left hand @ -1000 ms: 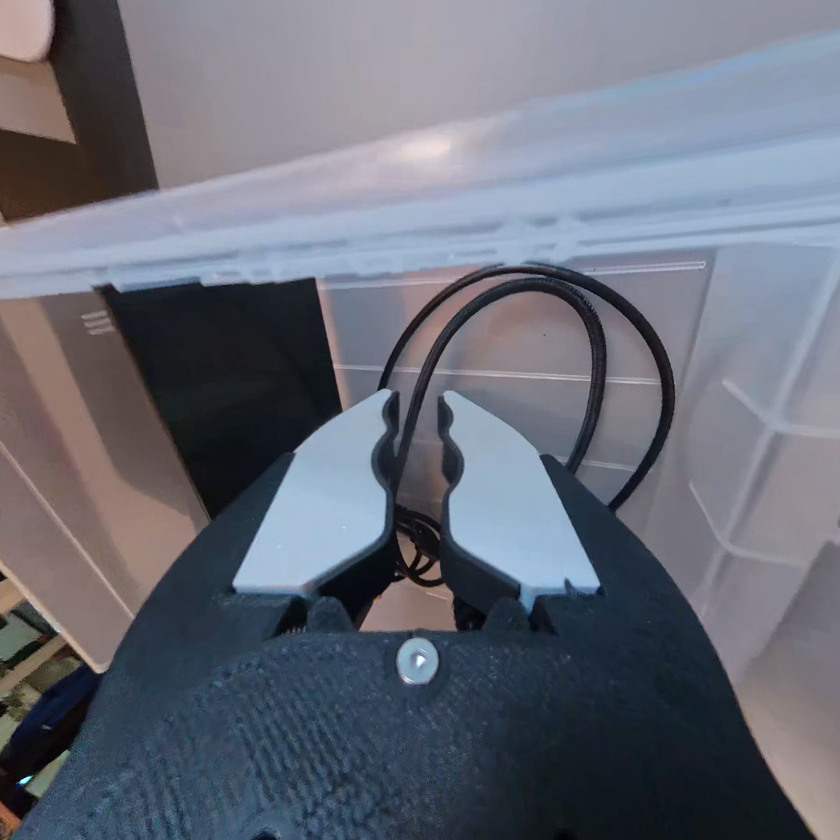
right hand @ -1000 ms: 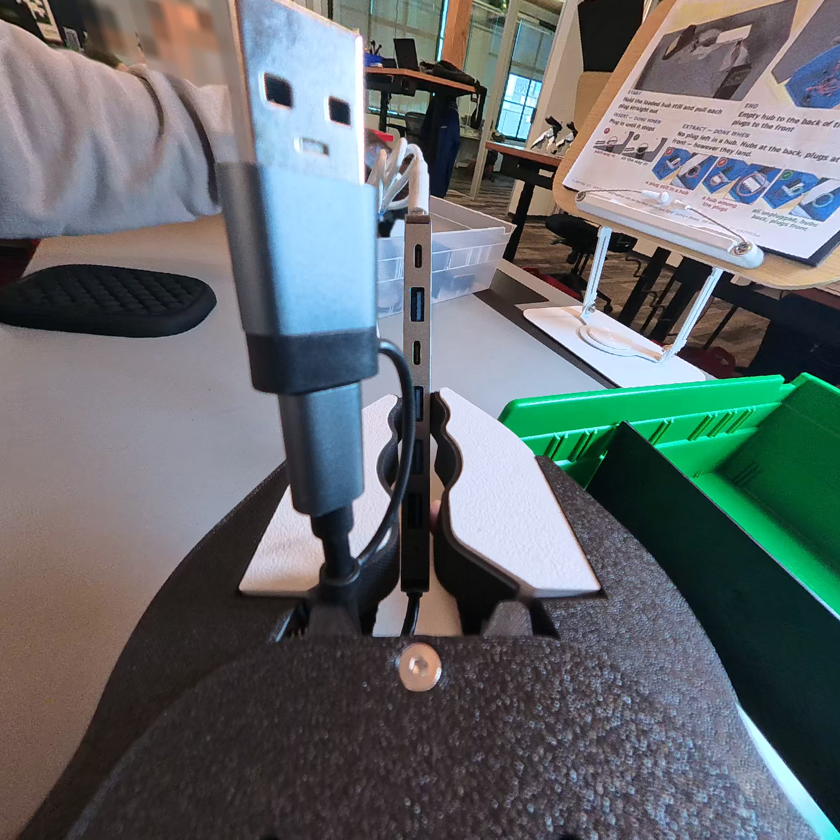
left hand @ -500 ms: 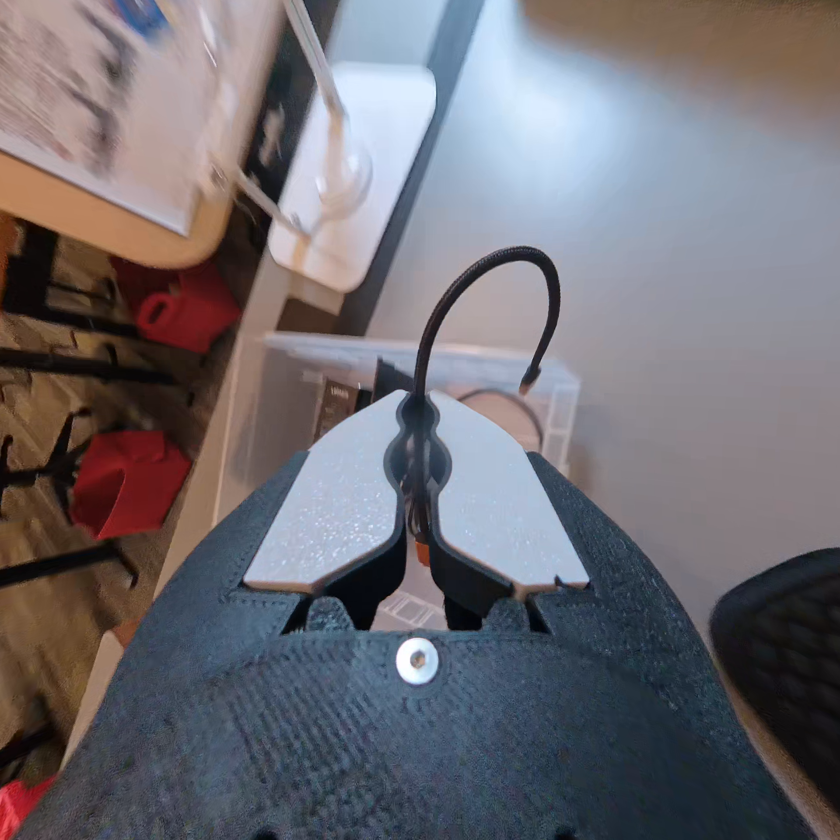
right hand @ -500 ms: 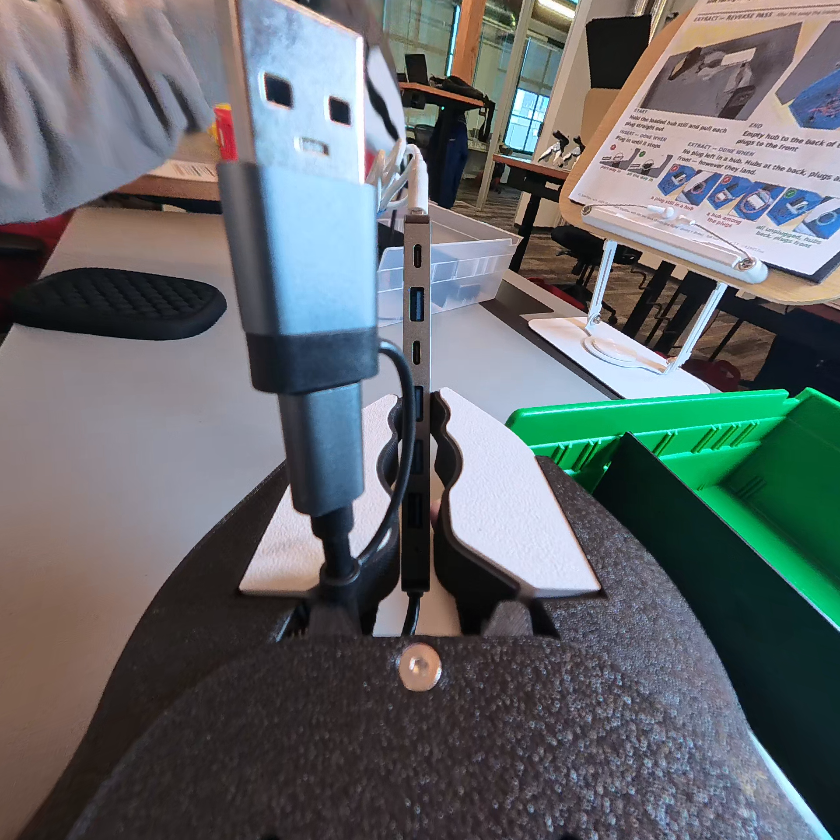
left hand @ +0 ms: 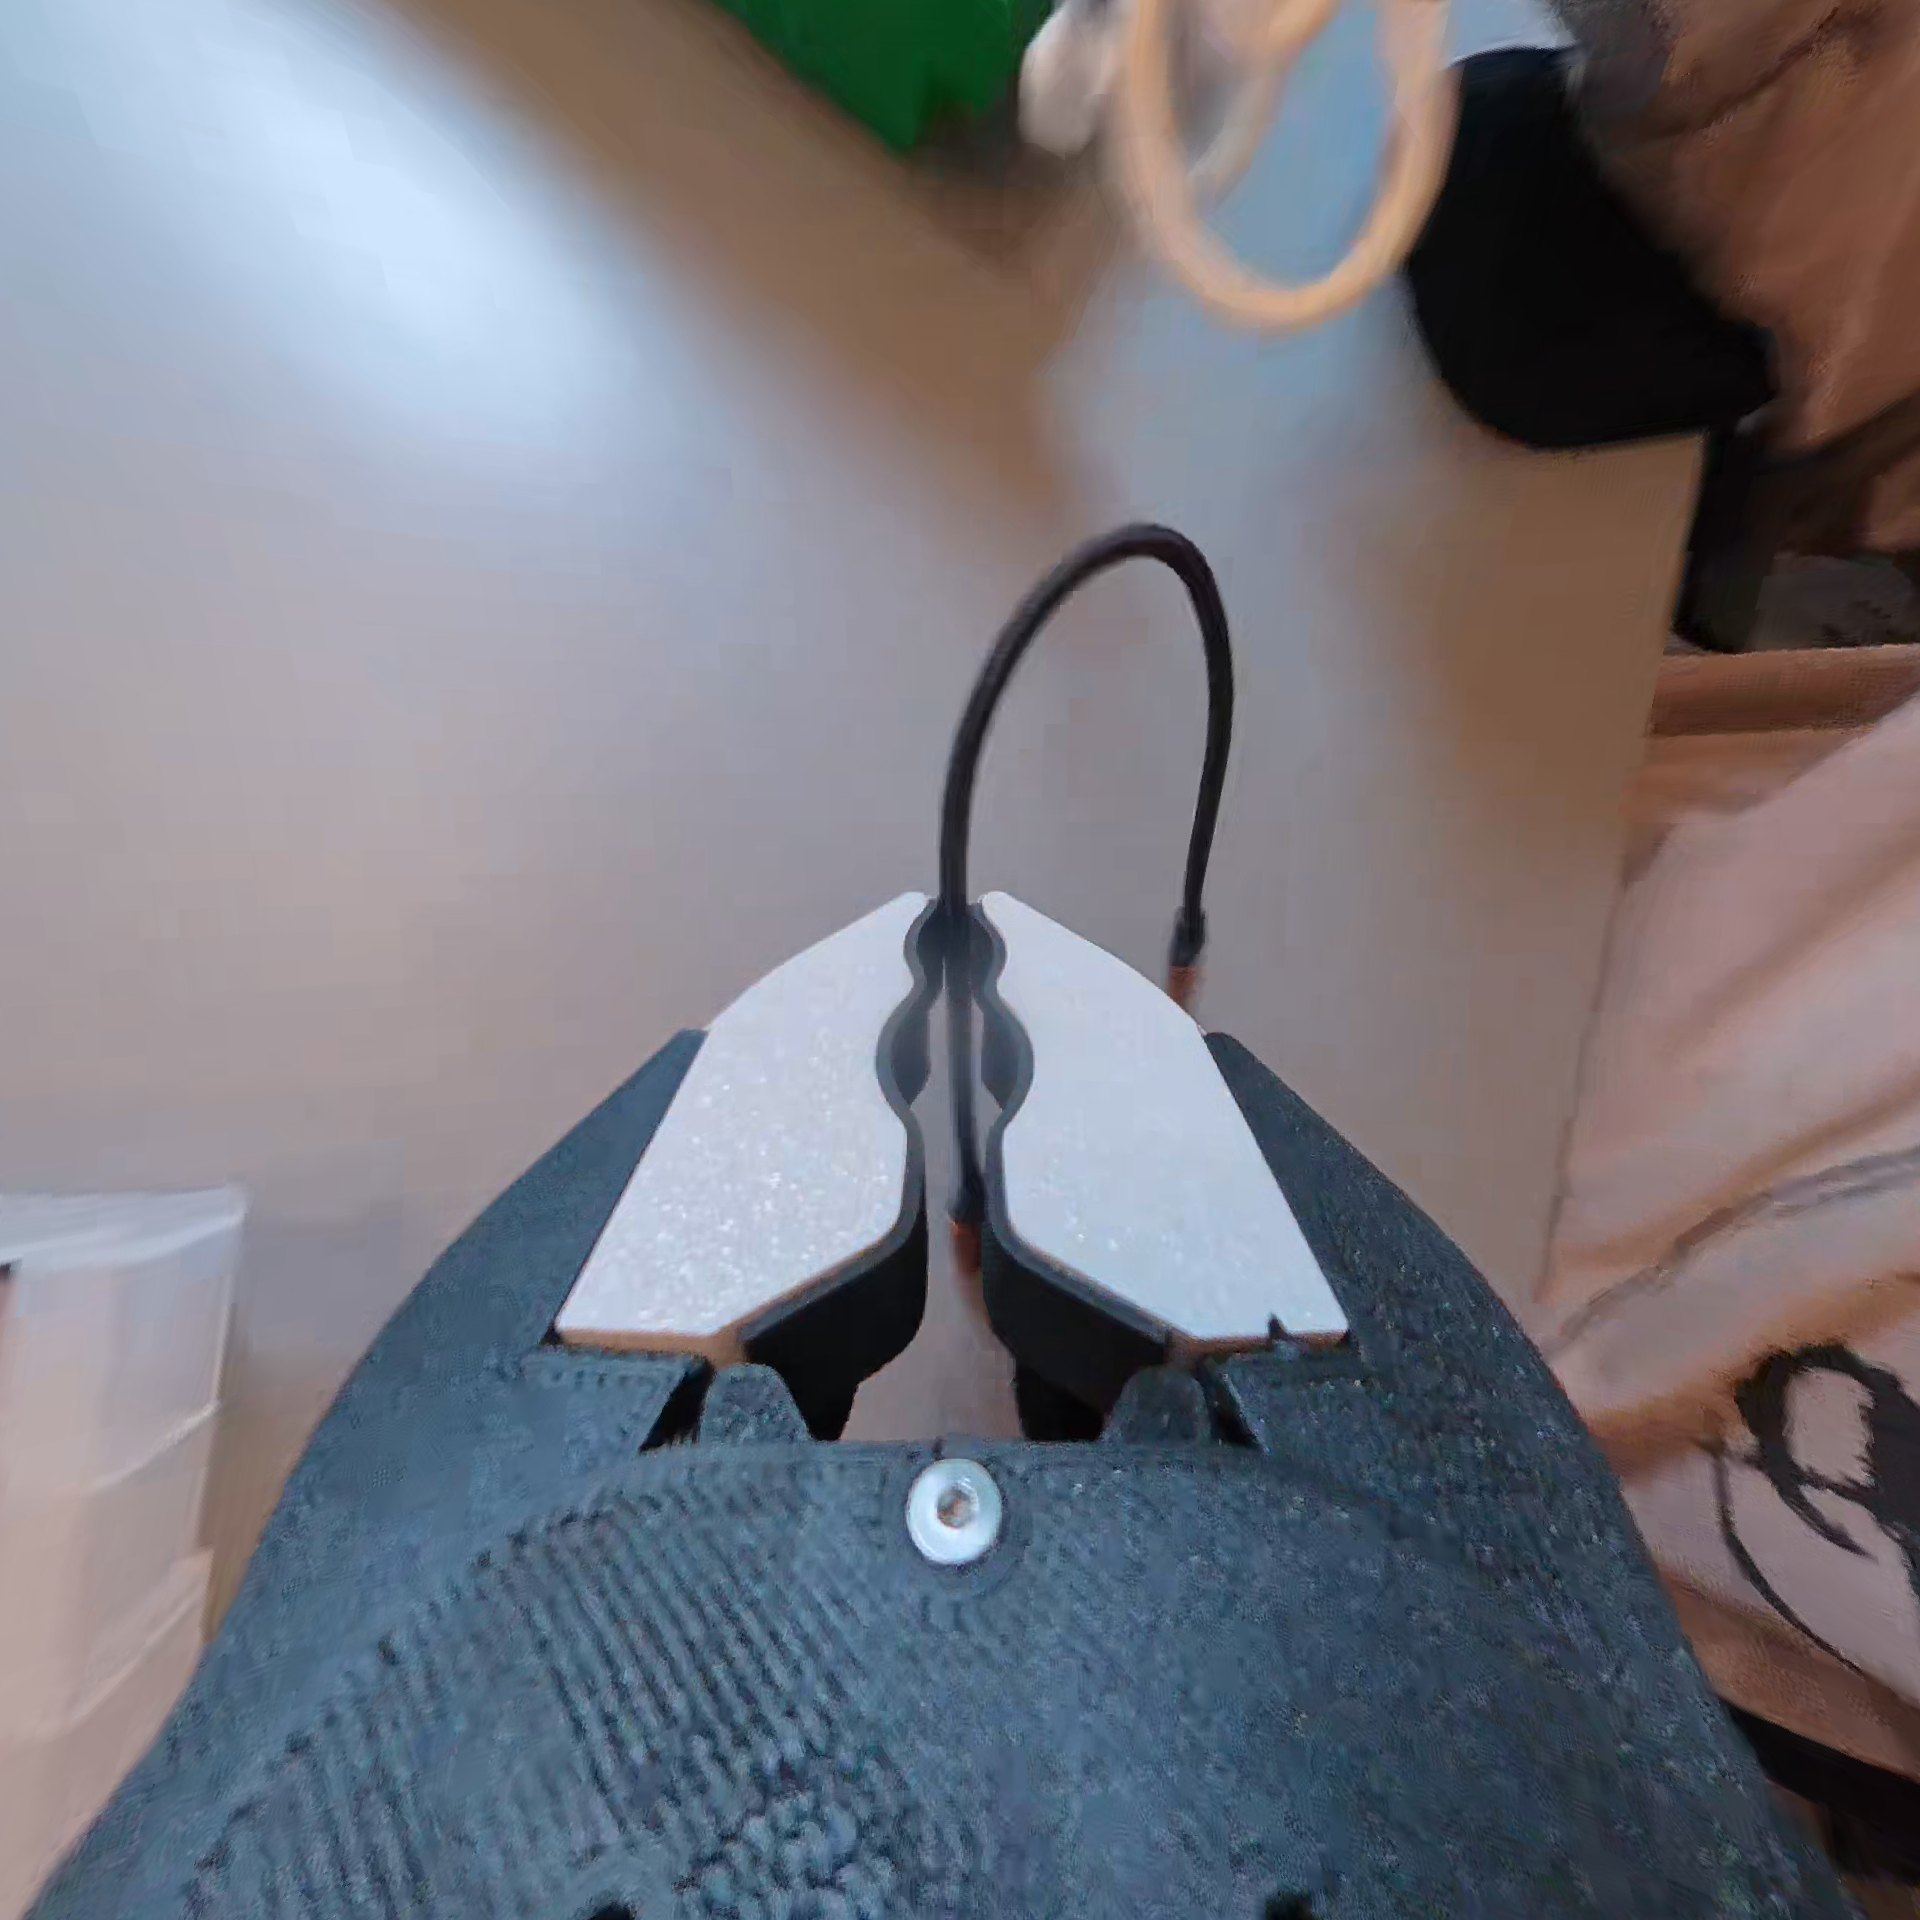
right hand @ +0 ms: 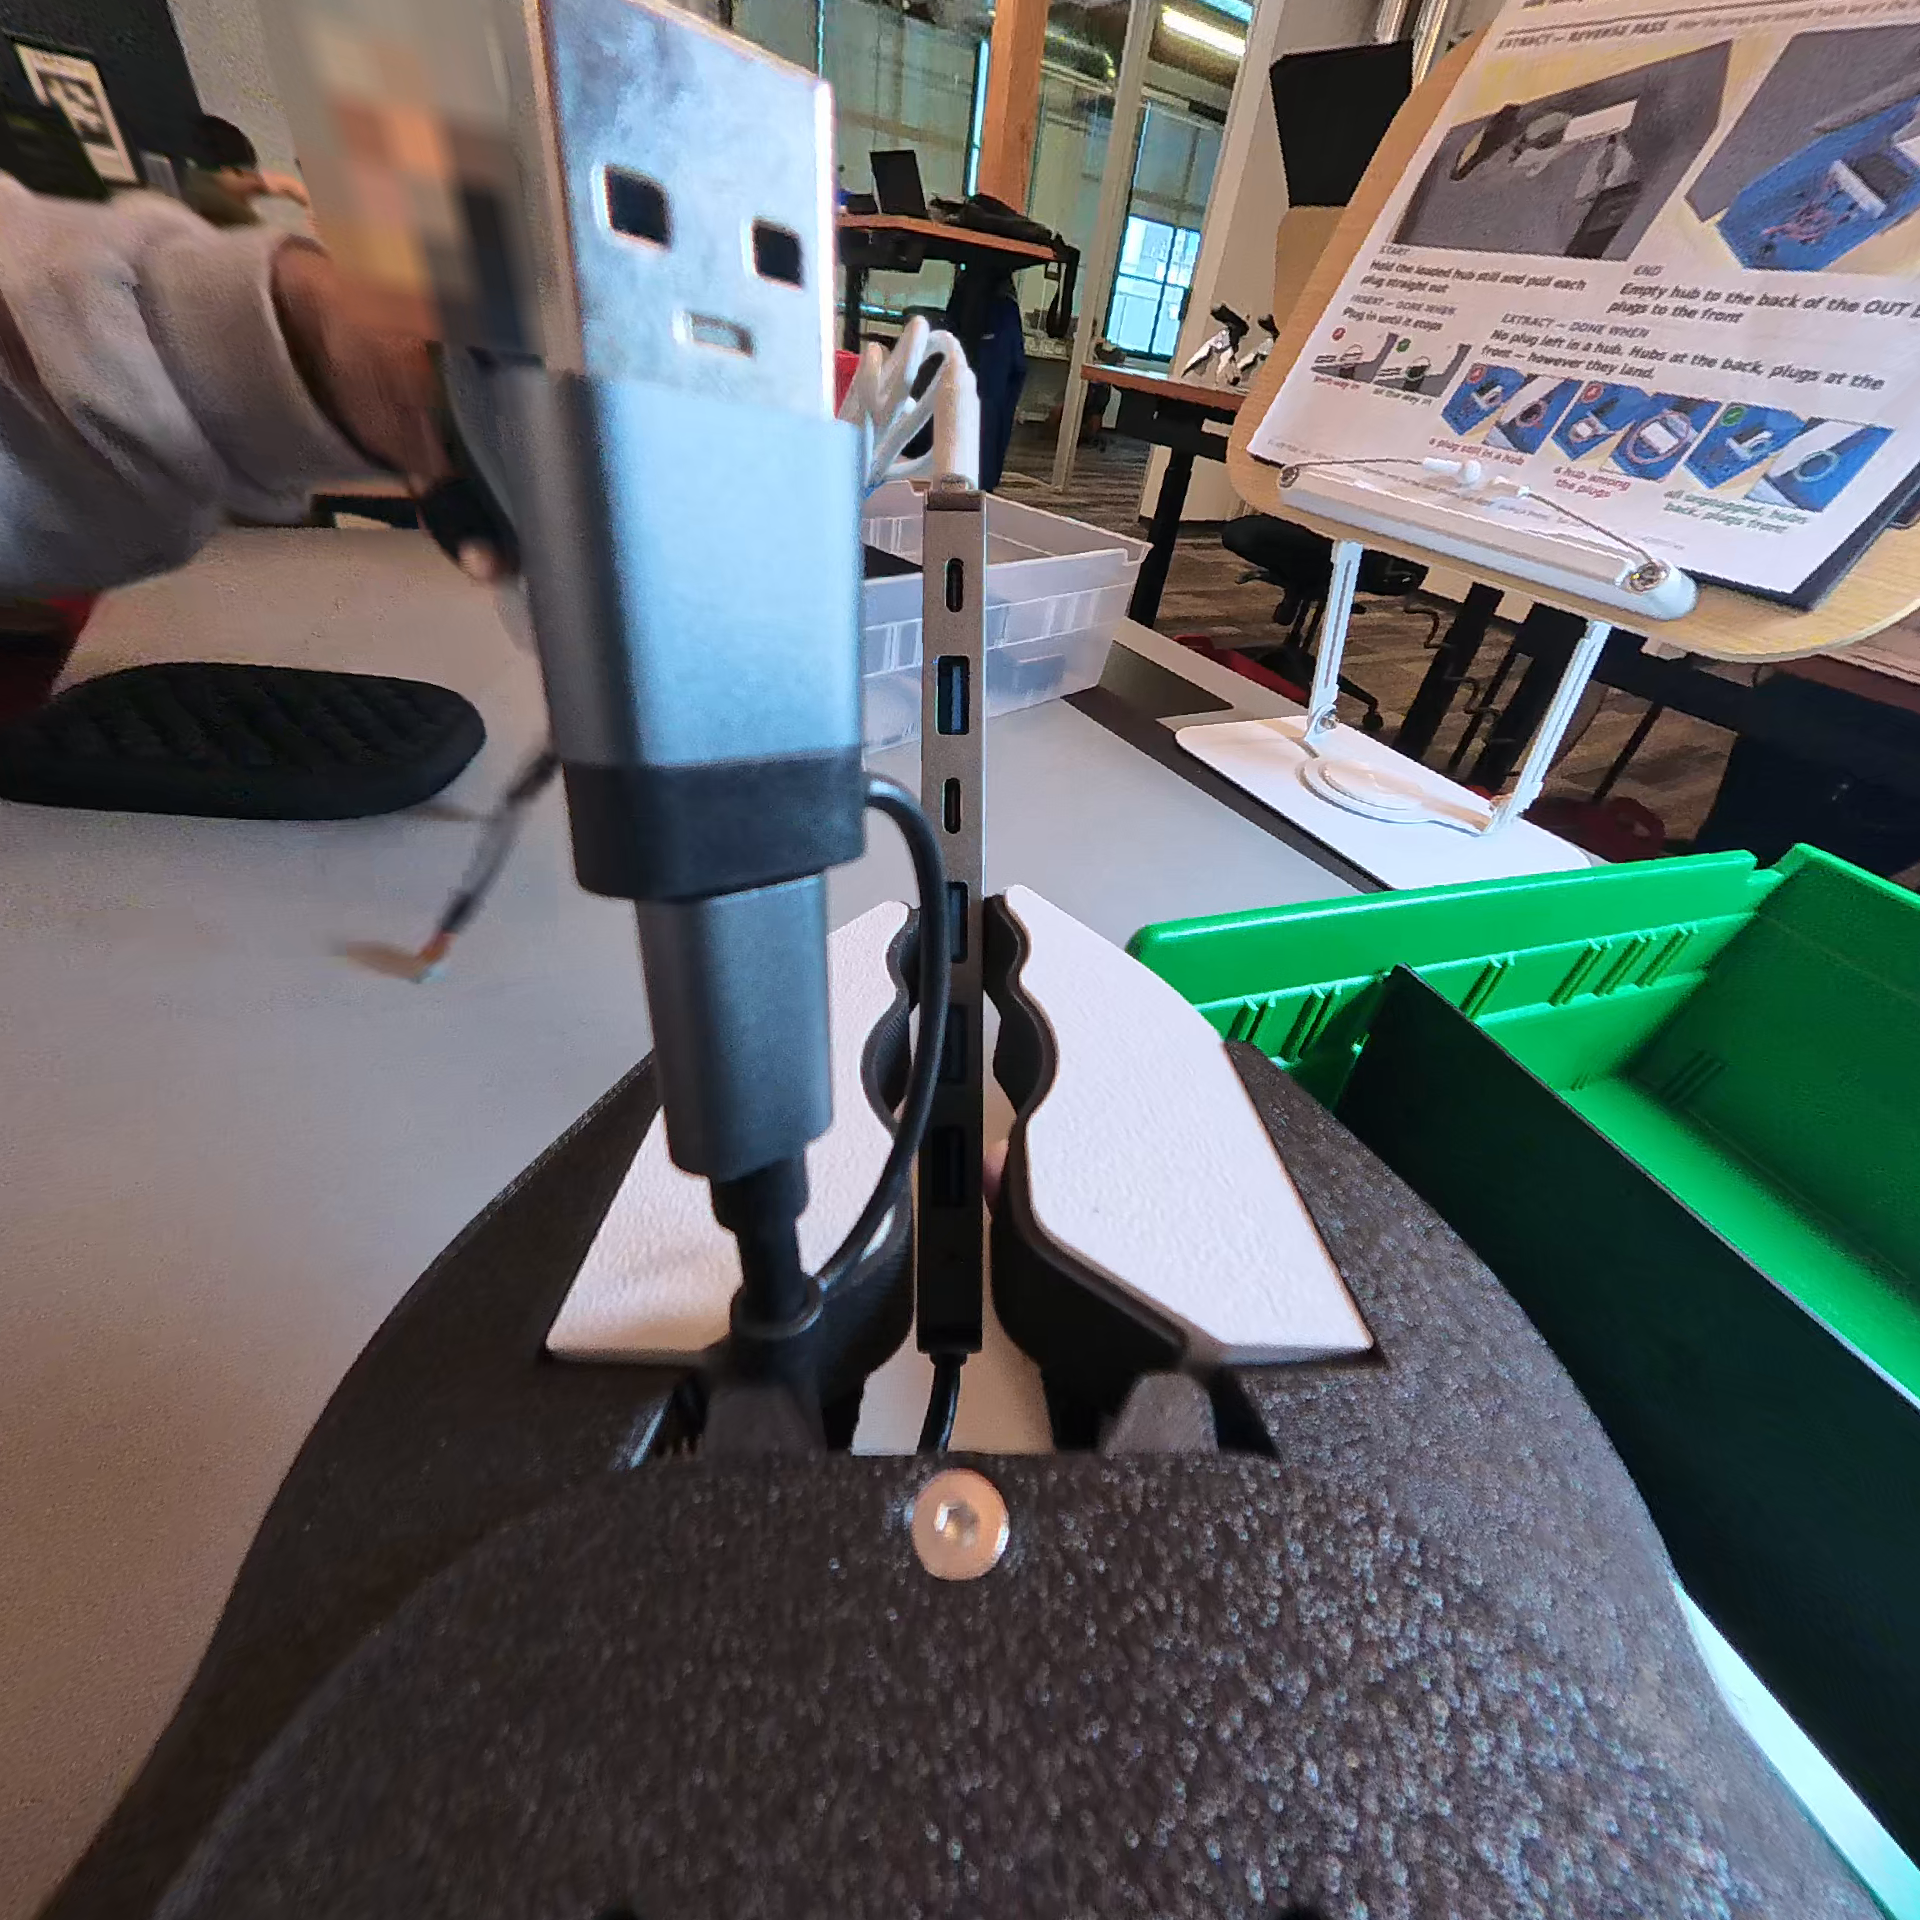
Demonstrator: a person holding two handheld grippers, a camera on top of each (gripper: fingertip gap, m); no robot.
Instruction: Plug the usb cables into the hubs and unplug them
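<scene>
My right tool point(right hand: 961, 940) is pressed together on the grey hub point(right hand: 951, 831), gripping its lower half so that the upper half stands clear above the fingertips with its row of ports facing me. I judge that this is why I hold it edge-on and low: the free ports stay reachable from the front. The hub's own lead curls round beside the left finger, and its big silver plug point(right hand: 696, 499) hangs close to the camera, hiding much of the left side of the view.

My left tool point(left hand: 956, 925) is pinching a short black cable point(left hand: 1091, 582). The cable runs up between the fingers, arches over, and its free end with a small copper-coloured plug point(left hand: 1184, 961) hangs just beside the right fingertip. The second end sits low between the fingers. Held this way, I think the plug is not yet pointed at any port and will want turning.

In the right wrist view that cable shows blurred point(right hand: 478, 873), left of the hub, over the pale worktop point(right hand: 208, 1091). There is open worktop on that side. The green bin point(right hand: 1558, 997) crowds the right, close to the hub, so my approach had better come from the left. A clear tray point(right hand: 1039, 613) and a stand with an instruction sheet point(right hand: 1455, 769) sit farther back, well apart.
</scene>
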